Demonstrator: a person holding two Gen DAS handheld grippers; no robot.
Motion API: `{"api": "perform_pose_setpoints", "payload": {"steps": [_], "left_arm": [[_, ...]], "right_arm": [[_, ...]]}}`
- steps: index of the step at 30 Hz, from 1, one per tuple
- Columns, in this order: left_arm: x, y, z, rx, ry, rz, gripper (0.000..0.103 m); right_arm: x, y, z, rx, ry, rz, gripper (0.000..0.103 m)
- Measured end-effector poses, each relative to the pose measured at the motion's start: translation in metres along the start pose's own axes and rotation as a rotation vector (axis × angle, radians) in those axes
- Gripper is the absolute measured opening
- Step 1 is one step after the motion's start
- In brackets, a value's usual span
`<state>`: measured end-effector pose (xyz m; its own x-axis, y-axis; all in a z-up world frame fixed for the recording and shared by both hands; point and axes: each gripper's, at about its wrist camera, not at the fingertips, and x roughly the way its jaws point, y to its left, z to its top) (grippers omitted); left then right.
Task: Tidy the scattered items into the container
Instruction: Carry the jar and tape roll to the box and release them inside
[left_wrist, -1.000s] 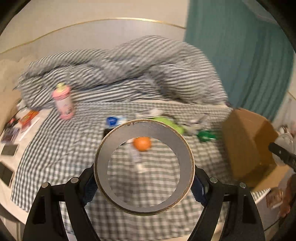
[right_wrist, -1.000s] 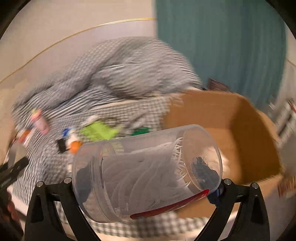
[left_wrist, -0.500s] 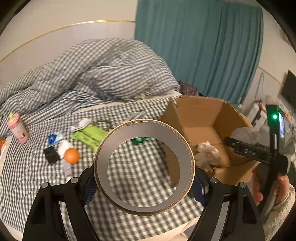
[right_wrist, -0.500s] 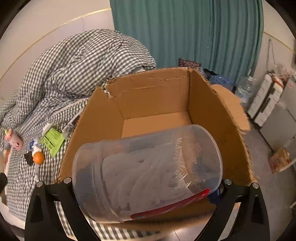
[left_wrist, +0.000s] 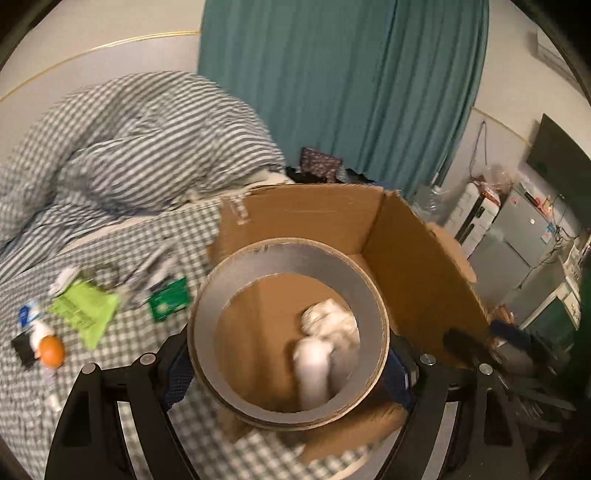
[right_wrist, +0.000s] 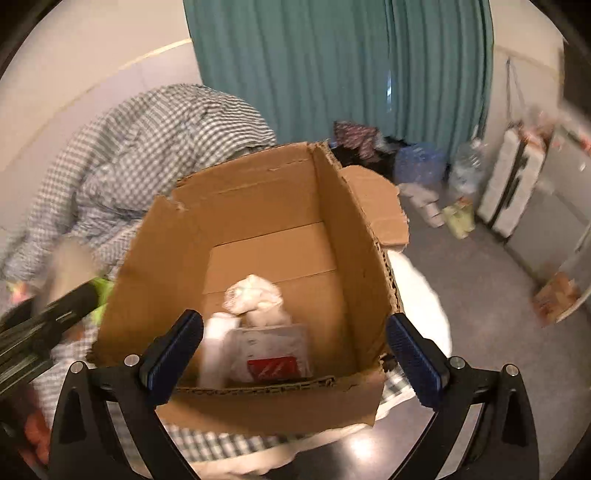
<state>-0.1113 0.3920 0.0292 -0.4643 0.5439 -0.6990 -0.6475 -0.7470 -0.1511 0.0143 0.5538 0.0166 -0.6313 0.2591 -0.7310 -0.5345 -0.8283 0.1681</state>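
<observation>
My left gripper (left_wrist: 288, 365) is shut on a roll of grey tape (left_wrist: 207, 314) and holds it over the near left edge of the open cardboard box (left_wrist: 417, 266). My right gripper (right_wrist: 293, 347) is open and empty above the box's near wall (right_wrist: 266, 402). The clear plastic jar (right_wrist: 269, 354) with a red label lies inside the box beside a crumpled white bag (right_wrist: 255, 291). On the checked bed lie a green packet (left_wrist: 85, 306), a dark green card (left_wrist: 170, 299), an orange ball (left_wrist: 51, 350) and a small white bottle (left_wrist: 37, 328).
A rumpled checked duvet (left_wrist: 140, 147) is heaped at the back of the bed. A teal curtain (left_wrist: 351, 92) hangs behind the box. Bags and white appliances (right_wrist: 517, 184) stand on the floor to the right. The left gripper's arm (right_wrist: 40, 321) shows at the right wrist view's left edge.
My right gripper opened and let go of the clear jar, which now lies in the box. My left gripper carried the tape roll right, to over the box.
</observation>
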Motion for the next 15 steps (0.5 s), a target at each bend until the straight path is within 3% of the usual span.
{"api": "perform_pose_setpoints", "payload": {"steps": [1,2,8,15], "left_arm": [[0.006,-0.003,0.001,0.002,0.009,0.008,0.100],[0.014,-0.006,0.002,0.003,0.025,0.040,0.103],[0.015,0.014,-0.003,-0.084,0.074,0.072,0.103],[-0.021,0.094,-0.026,-0.270,0.104,0.171,0.103]], "right_arm": [[-0.003,-0.004,0.000,0.008,-0.002,0.023,0.100],[-0.006,-0.006,0.000,0.008,-0.004,0.037,0.100],[-0.019,-0.006,0.002,-0.027,-0.037,-0.006,0.100],[-0.023,0.015,-0.006,-0.017,-0.021,0.068,0.100]]}}
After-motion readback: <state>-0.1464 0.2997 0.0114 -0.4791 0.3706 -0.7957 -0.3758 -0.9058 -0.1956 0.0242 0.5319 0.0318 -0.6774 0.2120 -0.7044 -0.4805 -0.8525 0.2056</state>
